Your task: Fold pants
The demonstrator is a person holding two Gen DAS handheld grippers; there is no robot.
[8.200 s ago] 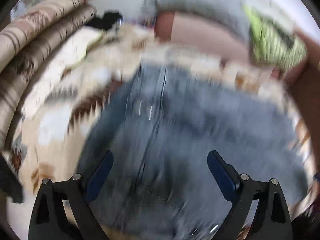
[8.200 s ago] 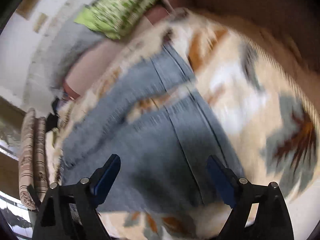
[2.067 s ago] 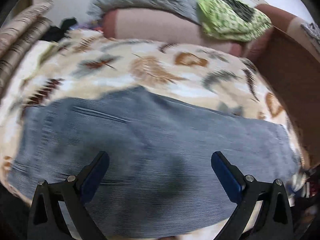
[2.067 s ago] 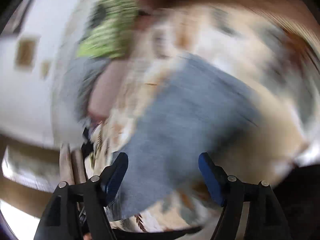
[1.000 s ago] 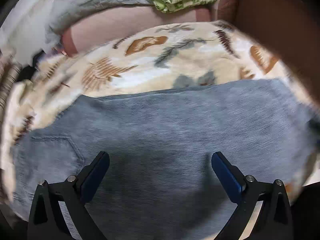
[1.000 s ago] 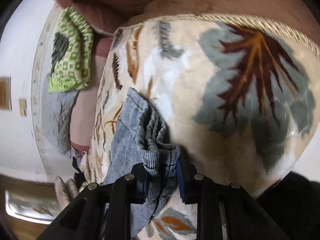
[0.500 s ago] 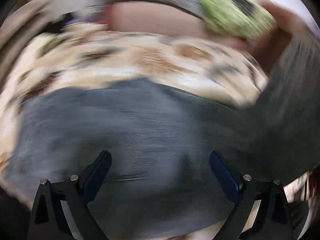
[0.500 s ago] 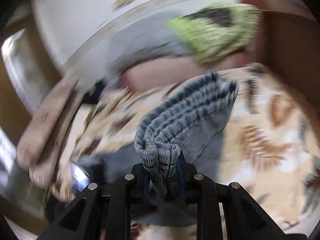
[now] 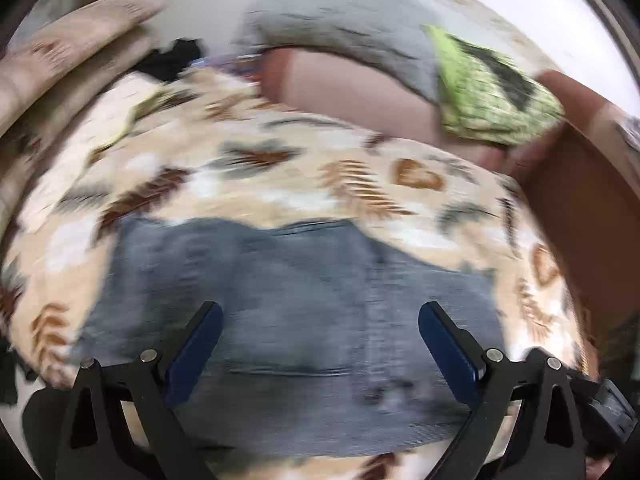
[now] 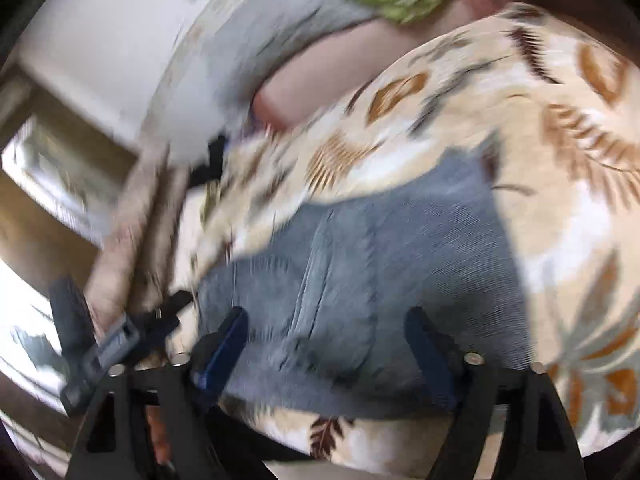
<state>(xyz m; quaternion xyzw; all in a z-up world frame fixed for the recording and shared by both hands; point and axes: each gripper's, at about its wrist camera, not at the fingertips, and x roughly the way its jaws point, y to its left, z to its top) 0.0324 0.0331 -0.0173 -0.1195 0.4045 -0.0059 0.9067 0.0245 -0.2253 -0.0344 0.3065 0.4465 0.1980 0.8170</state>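
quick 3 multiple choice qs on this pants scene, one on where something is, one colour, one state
1. Where do the blue-grey corduroy pants lie?
A. on the leaf-print cream blanket
B. on a wooden chair
C. in a basket

2. What colour is the patterned cloth bundle beyond the blanket?
A. red
B. lime green
C. black

3. How do the right tongs stand?
A. shut on the pants
B. shut on nothing
C. open

Answers: 1 A, the leaf print shows around the pants; 2 B, bright green in both views; 3 C, the fingers stand wide apart above the fabric, like the left tongs.

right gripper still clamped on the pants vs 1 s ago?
No. The right gripper has let go and stands open above the pants, which now lie folded on the leaf-print blanket instead of bunched between its fingers.
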